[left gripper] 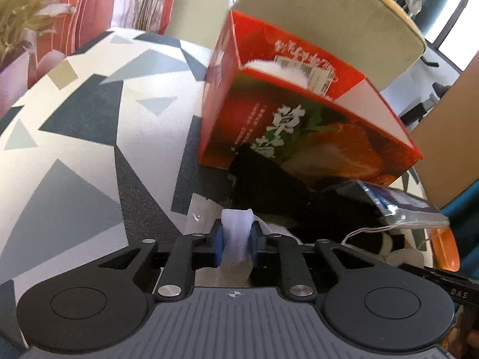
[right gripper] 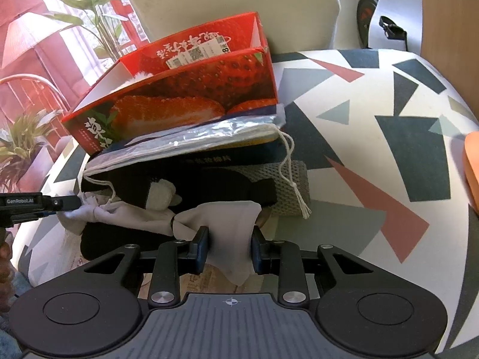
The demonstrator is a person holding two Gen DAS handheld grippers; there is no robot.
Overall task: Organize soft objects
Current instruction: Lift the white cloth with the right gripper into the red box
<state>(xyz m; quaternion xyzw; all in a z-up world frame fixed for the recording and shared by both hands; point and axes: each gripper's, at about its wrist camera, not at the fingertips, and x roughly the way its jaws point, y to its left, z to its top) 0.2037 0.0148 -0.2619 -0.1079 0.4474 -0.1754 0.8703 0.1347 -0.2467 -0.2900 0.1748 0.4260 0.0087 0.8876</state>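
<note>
A white cloth (right gripper: 227,224) lies stretched over a black soft item (right gripper: 215,188) in front of a red strawberry box (right gripper: 185,101). My right gripper (right gripper: 230,248) is shut on one end of the cloth, which fills the gap between the blue pads. My left gripper (left gripper: 236,240) is shut on the other end, bunched thin between its pads (left gripper: 218,240). In the right wrist view the left gripper (right gripper: 71,205) shows at the left edge, pinching the cloth's twisted end. The box (left gripper: 299,119) stands open-topped, tilted, with something white and fluffy (left gripper: 275,70) inside.
Under the box lies a clear drawstring bag (right gripper: 191,143) with cords hanging, and a grey knit cloth (right gripper: 293,179) beside the black item. The tablecloth (right gripper: 374,149) has a triangle pattern. An orange object (right gripper: 471,164) sits at the right edge. A pale chair back (right gripper: 233,0) stands behind.
</note>
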